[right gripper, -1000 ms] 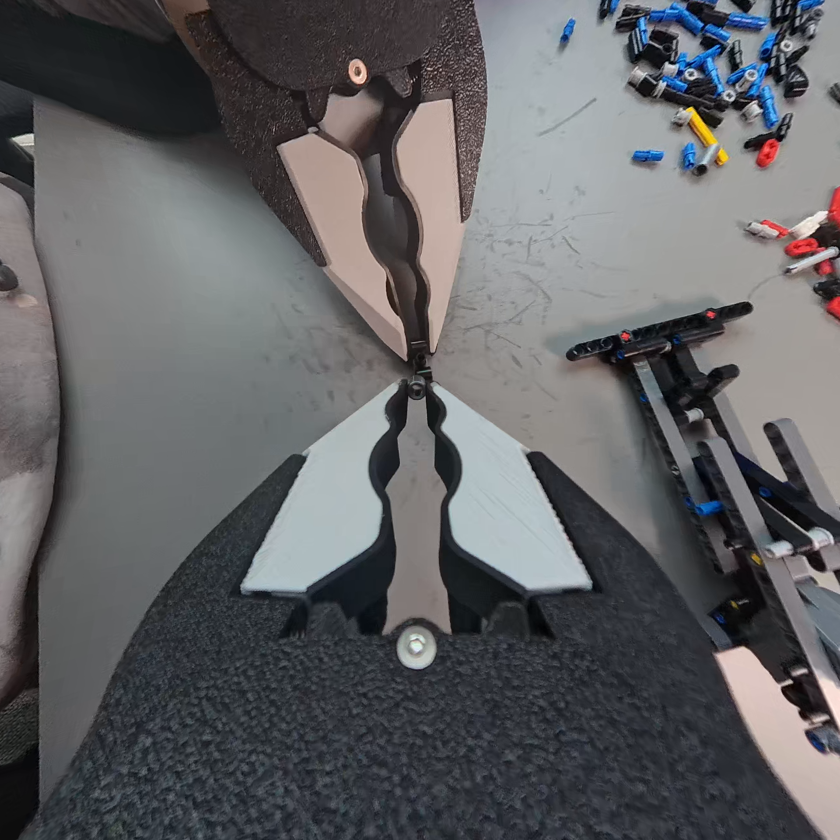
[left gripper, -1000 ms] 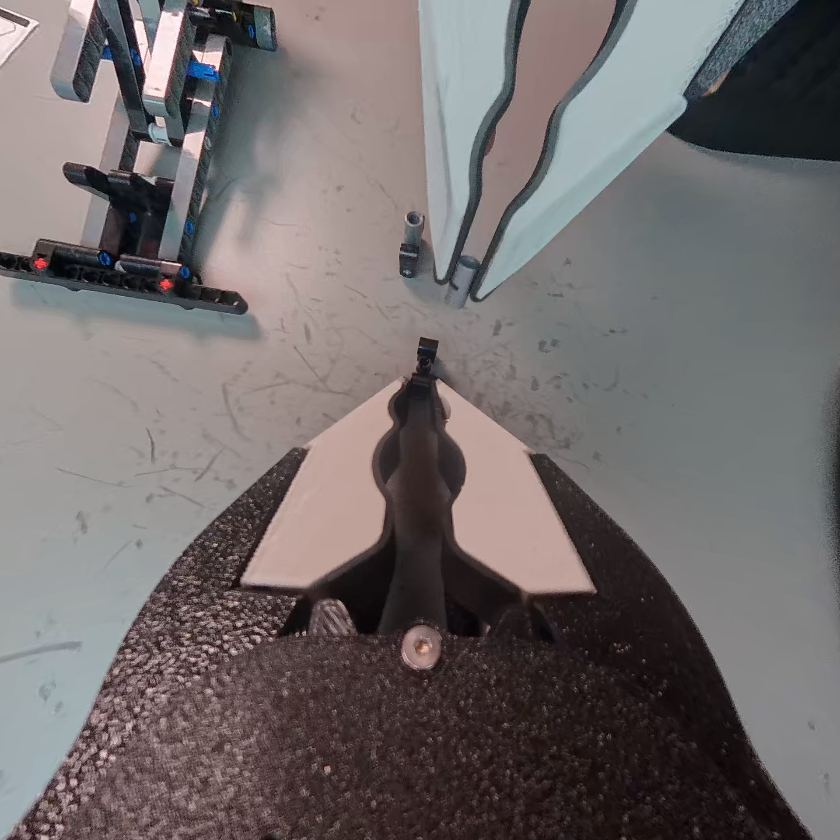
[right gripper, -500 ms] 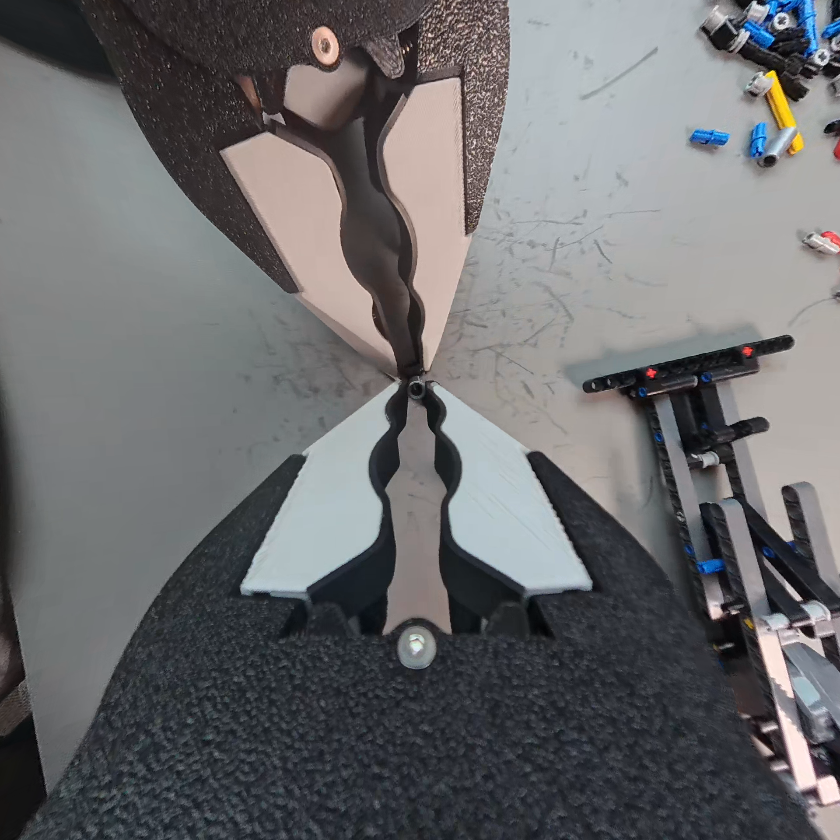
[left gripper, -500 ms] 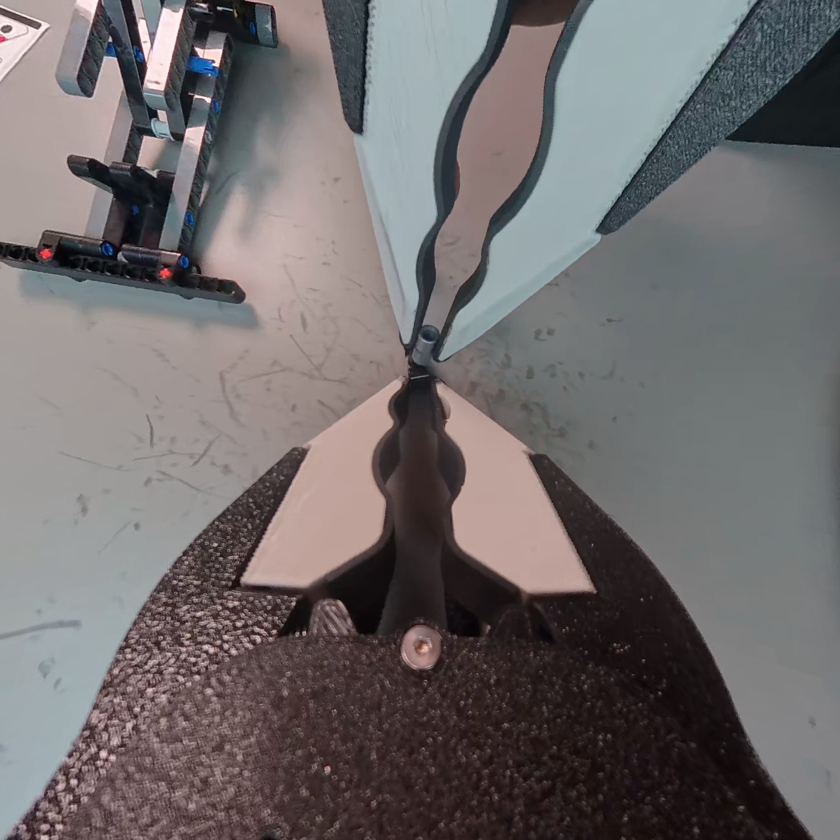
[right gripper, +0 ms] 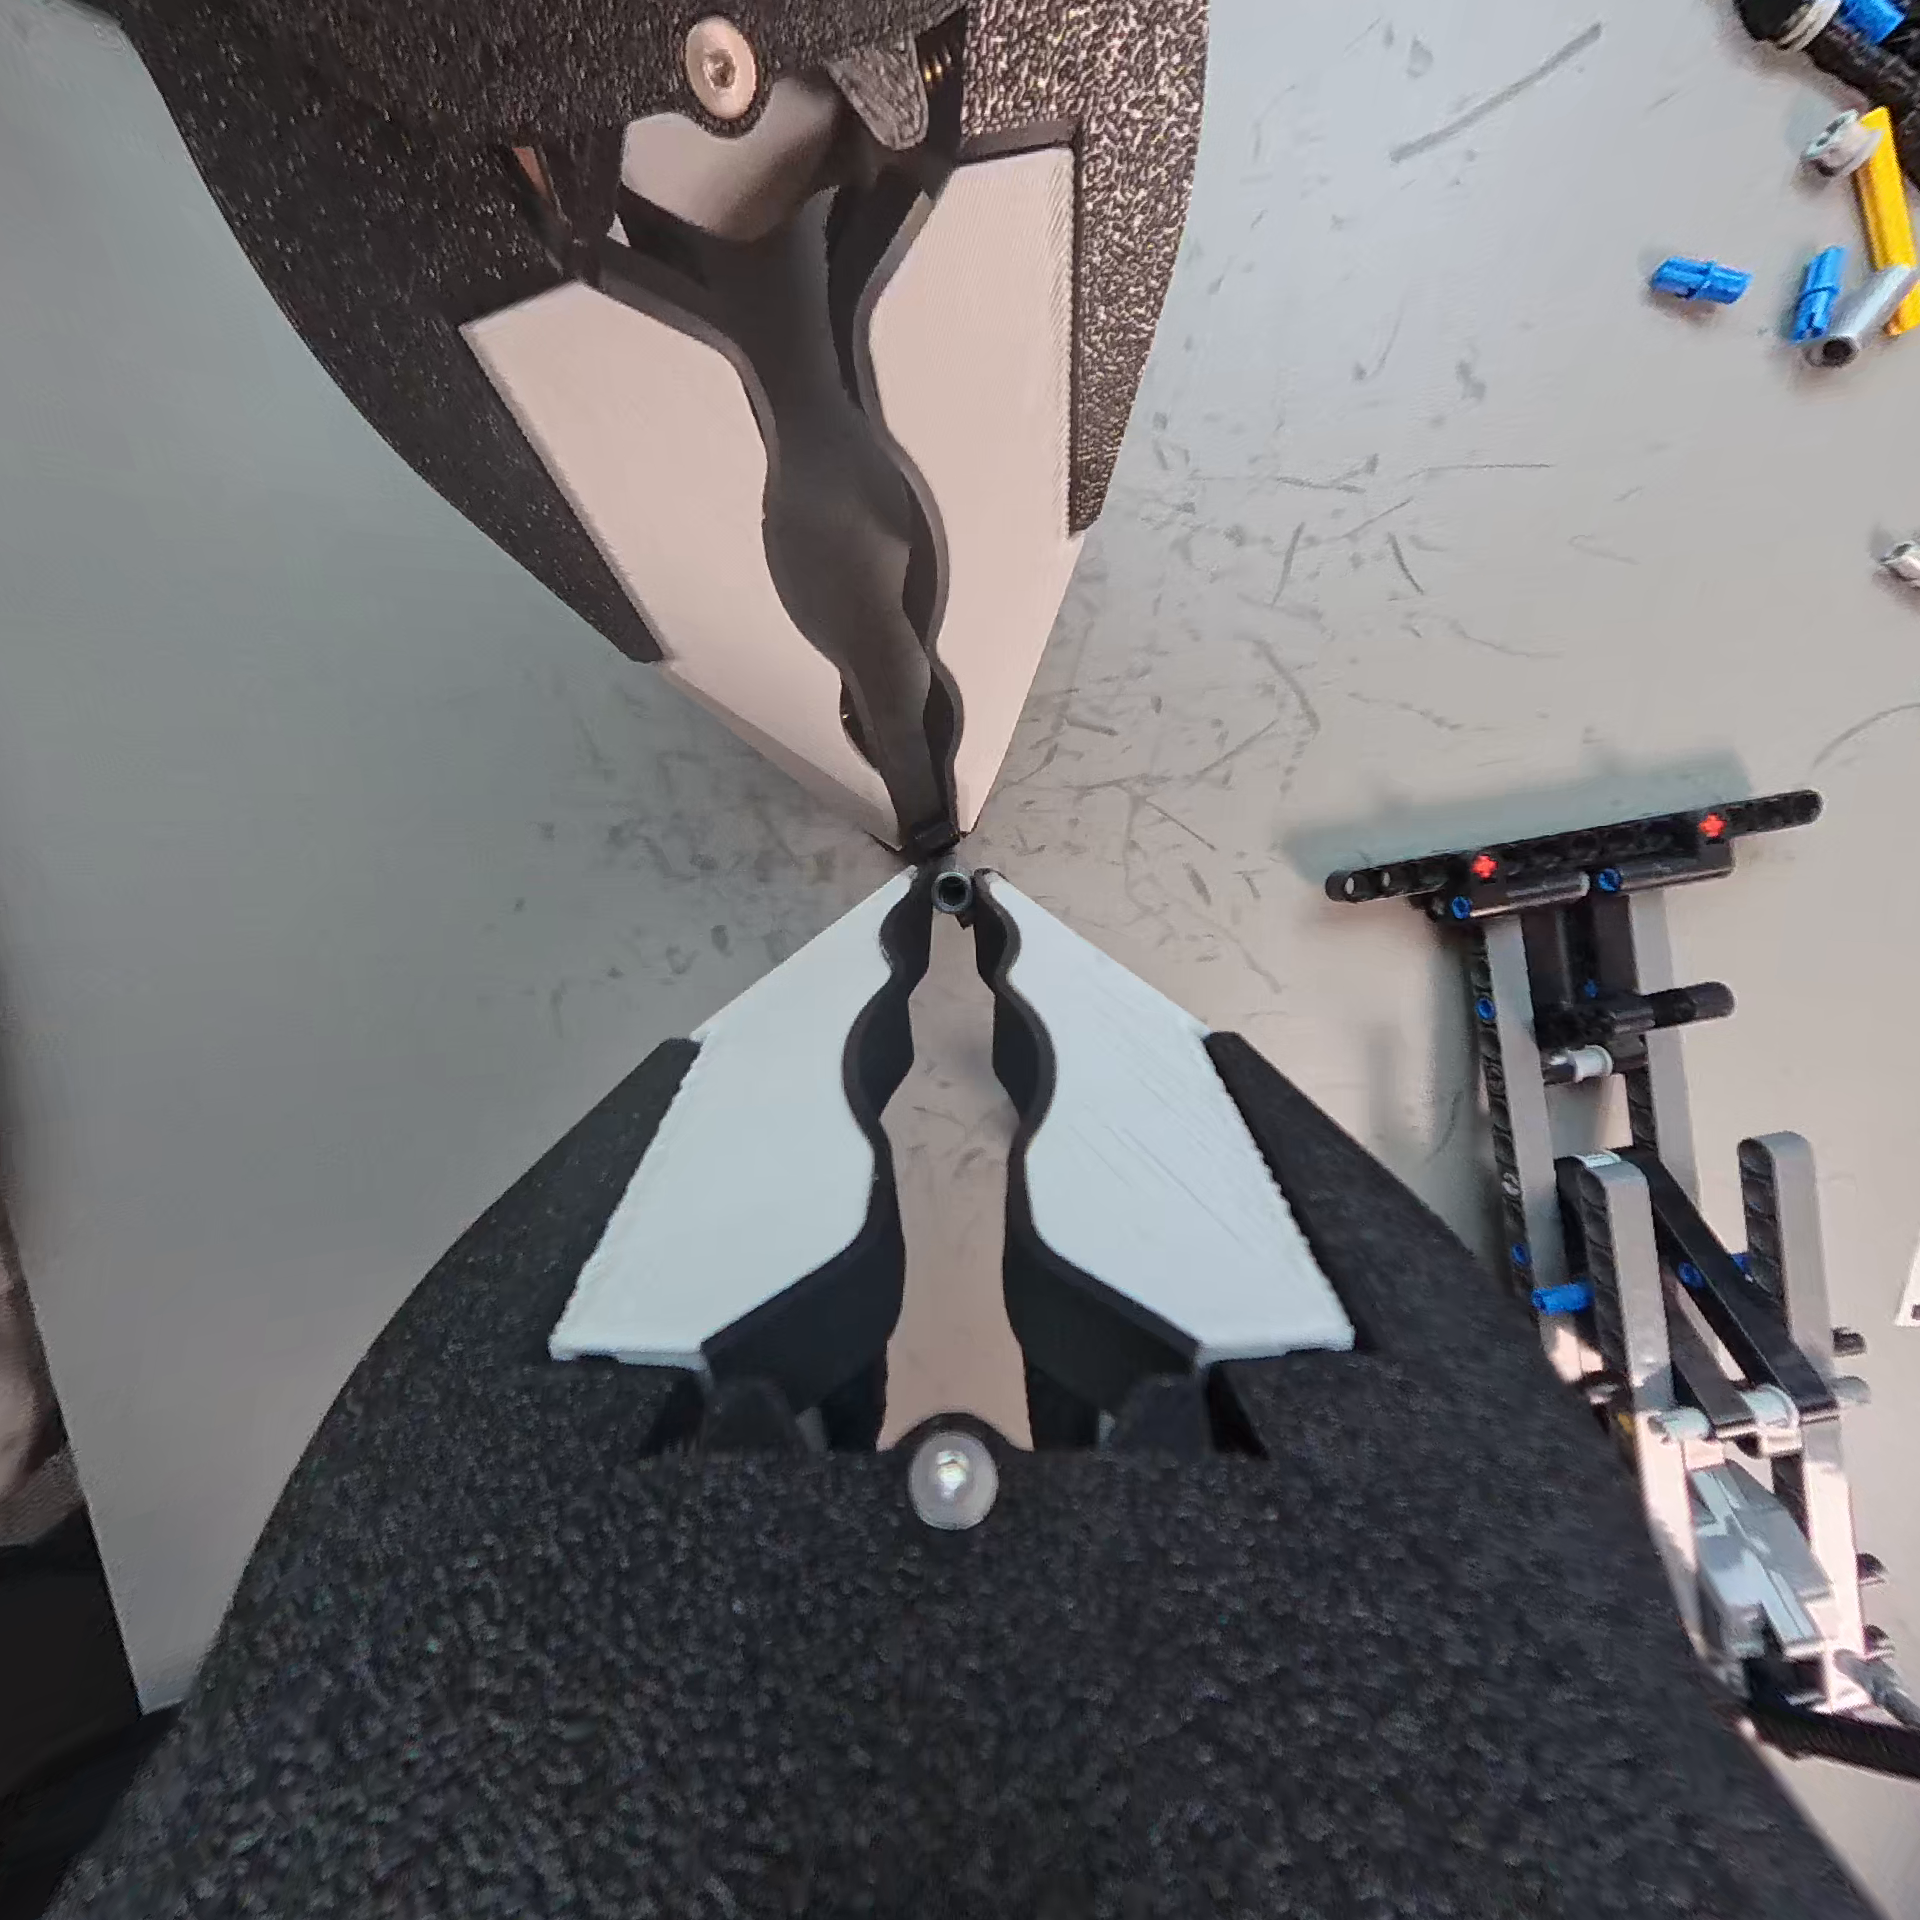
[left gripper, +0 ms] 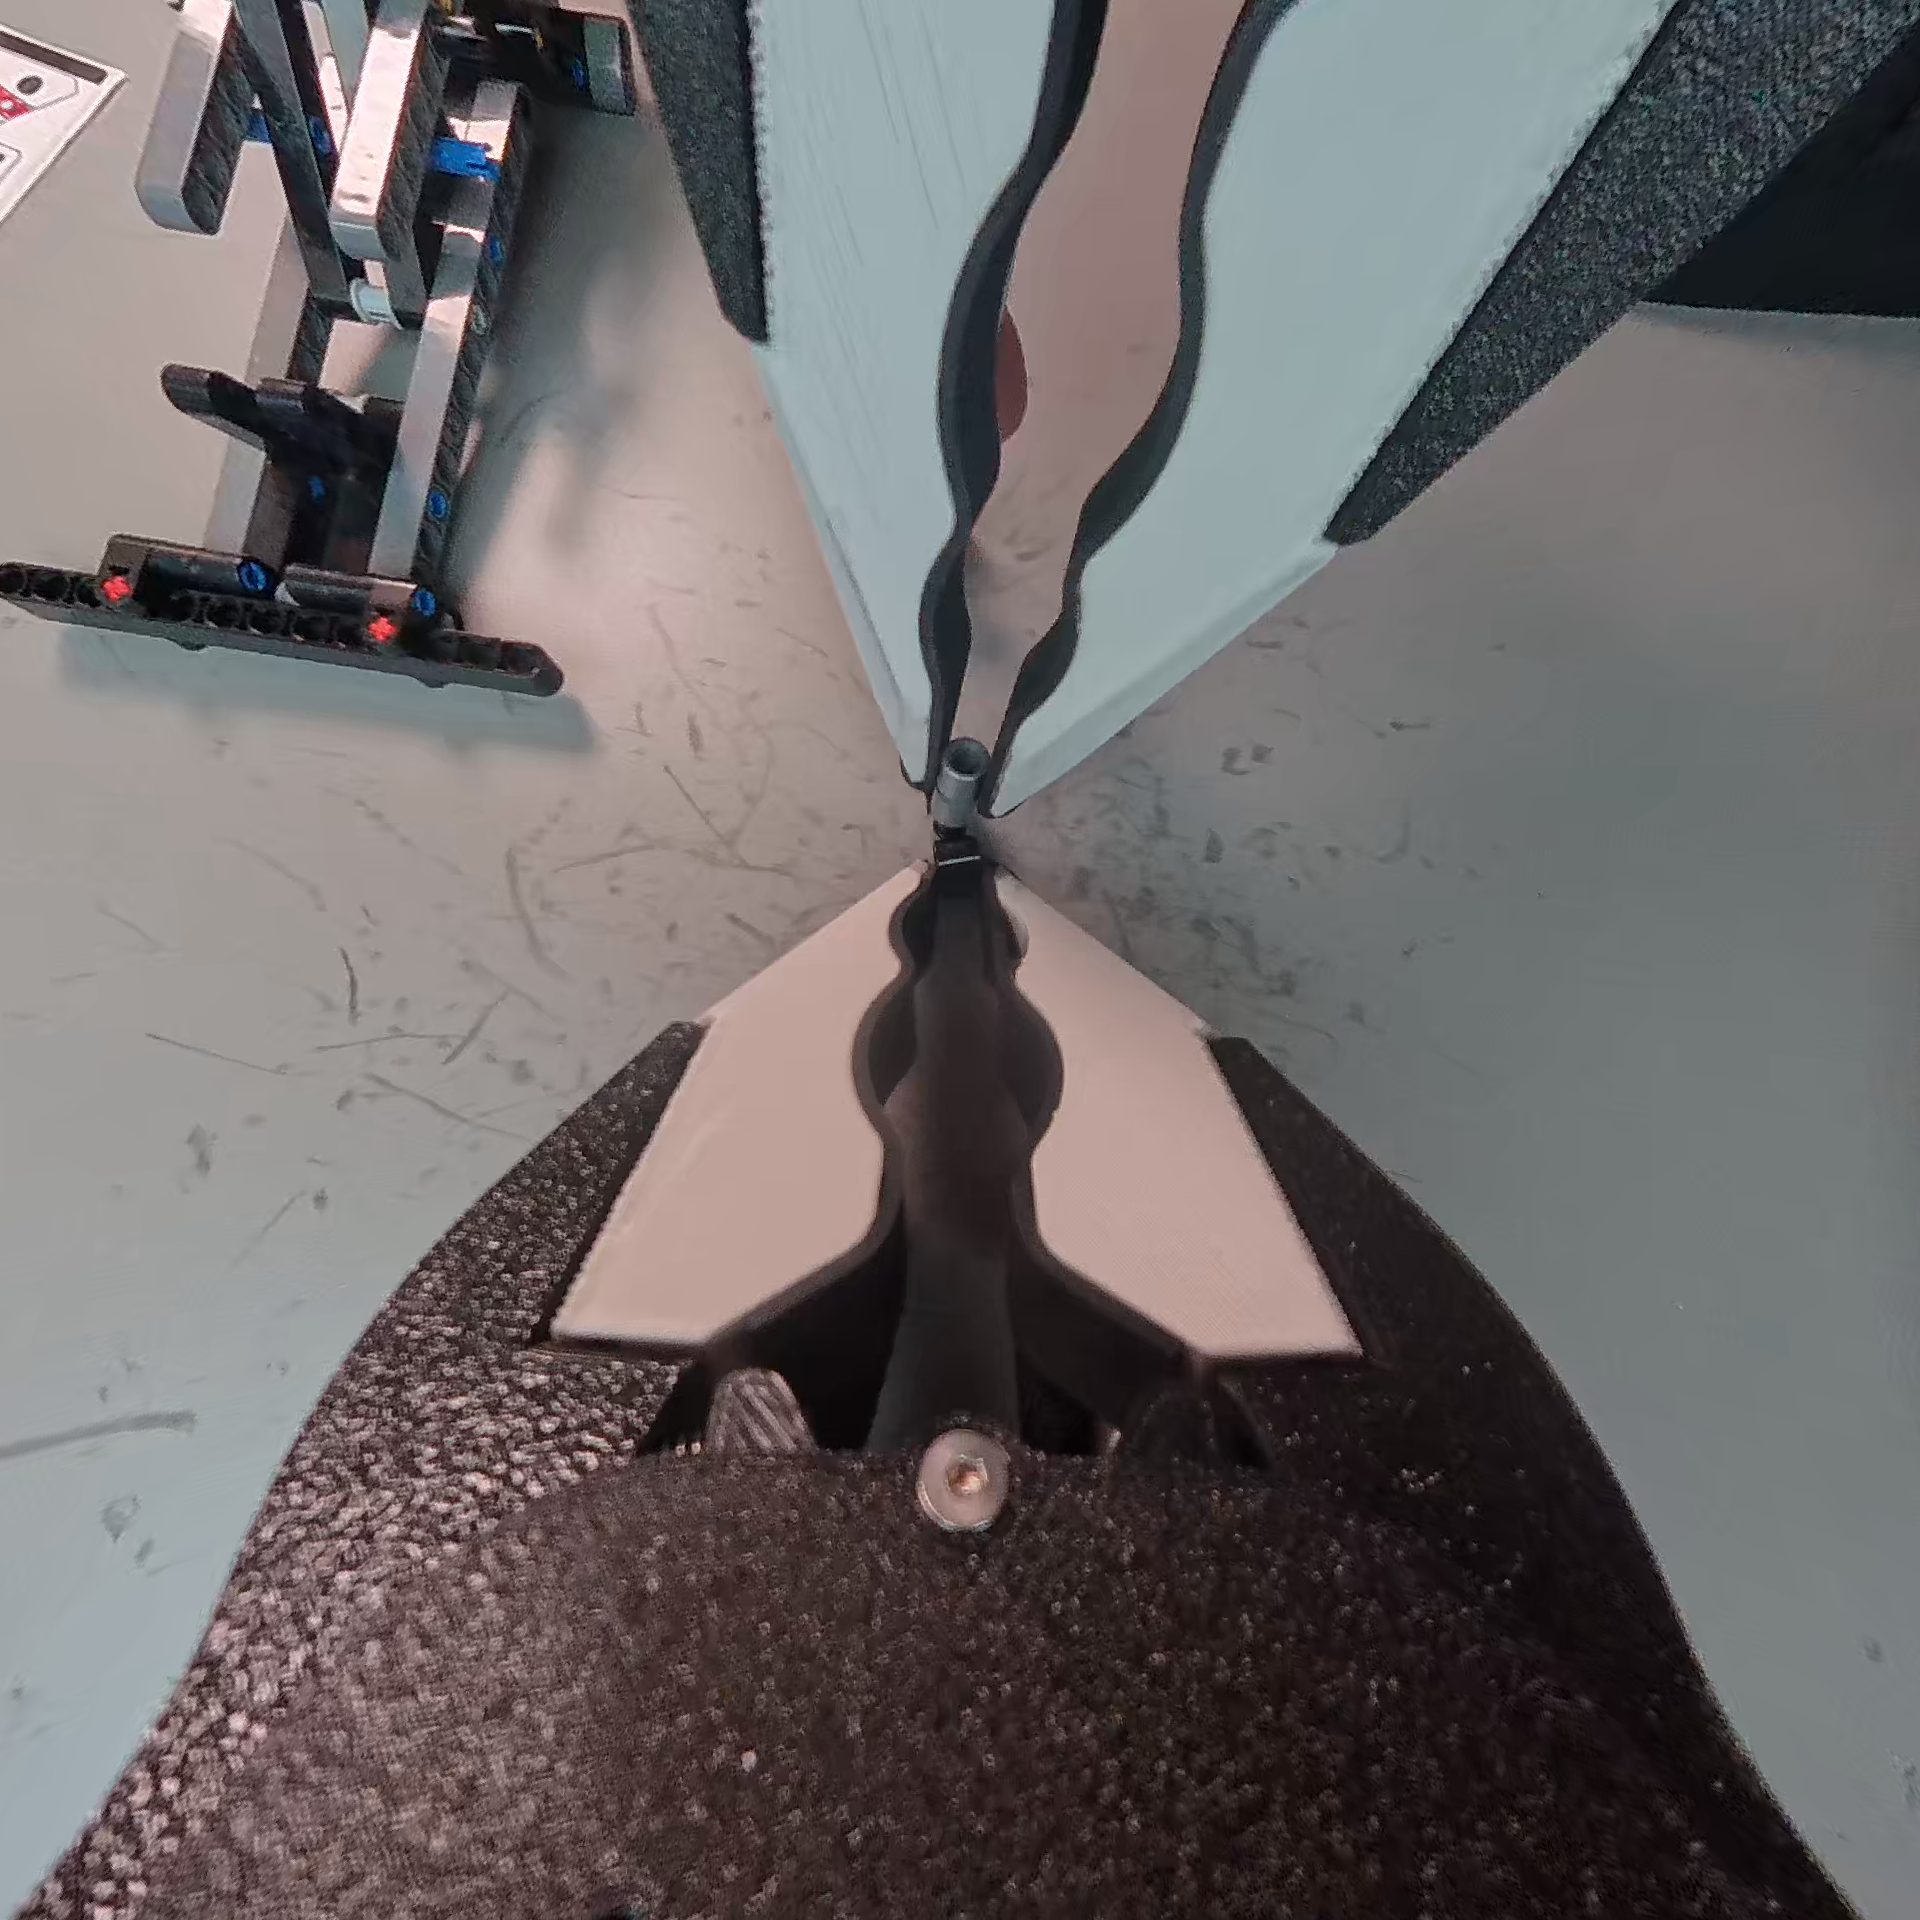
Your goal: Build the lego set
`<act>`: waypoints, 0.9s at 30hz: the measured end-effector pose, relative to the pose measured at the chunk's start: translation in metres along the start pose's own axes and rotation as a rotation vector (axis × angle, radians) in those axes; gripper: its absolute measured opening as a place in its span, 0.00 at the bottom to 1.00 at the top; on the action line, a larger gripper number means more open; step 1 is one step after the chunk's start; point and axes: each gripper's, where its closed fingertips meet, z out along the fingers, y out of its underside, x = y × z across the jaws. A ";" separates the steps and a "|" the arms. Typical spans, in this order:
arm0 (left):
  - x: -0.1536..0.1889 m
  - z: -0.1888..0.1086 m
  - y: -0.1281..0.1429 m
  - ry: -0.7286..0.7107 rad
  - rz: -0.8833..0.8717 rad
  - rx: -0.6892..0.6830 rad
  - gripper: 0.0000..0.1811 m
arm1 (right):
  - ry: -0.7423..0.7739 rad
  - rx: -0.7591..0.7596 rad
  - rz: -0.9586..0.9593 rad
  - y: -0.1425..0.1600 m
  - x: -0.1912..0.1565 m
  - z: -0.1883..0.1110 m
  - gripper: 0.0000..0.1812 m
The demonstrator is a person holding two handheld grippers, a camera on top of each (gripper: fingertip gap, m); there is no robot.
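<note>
My left gripper [left gripper: 956, 871] is shut on a small black lego piece [left gripper: 956, 854] that sticks out of its tips. My right gripper [right gripper: 951, 891] is shut on a small grey tube piece [right gripper: 951, 890], seen end-on. The two grippers meet tip to tip above the grey table. The grey tube [left gripper: 962, 781] touches the black piece [right gripper: 932, 837], held in line with it. The right gripper [left gripper: 961, 774] comes in from the top of the left wrist view. The left gripper [right gripper: 932, 831] comes in from the top of the right wrist view.
The partly built grey and black lego frame [left gripper: 312, 416] lies on the table, to the right in the right wrist view [right gripper: 1621, 1091]. Loose blue, yellow and grey pieces [right gripper: 1849, 270] lie at the far right. A printed sheet [left gripper: 31, 114] lies beside the frame. Only a small space, under 4 cm, lies between the two pairs of fingers.
The right gripper, holding the grey tube, moved away from the table spot toward my left gripper. Its tube now meets the black piece. The left gripper stayed shut.
</note>
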 end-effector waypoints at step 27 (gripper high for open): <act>-0.001 -0.003 0.003 0.007 0.040 0.001 0.04 | 0.070 0.319 0.082 -0.012 0.011 -0.019 0.11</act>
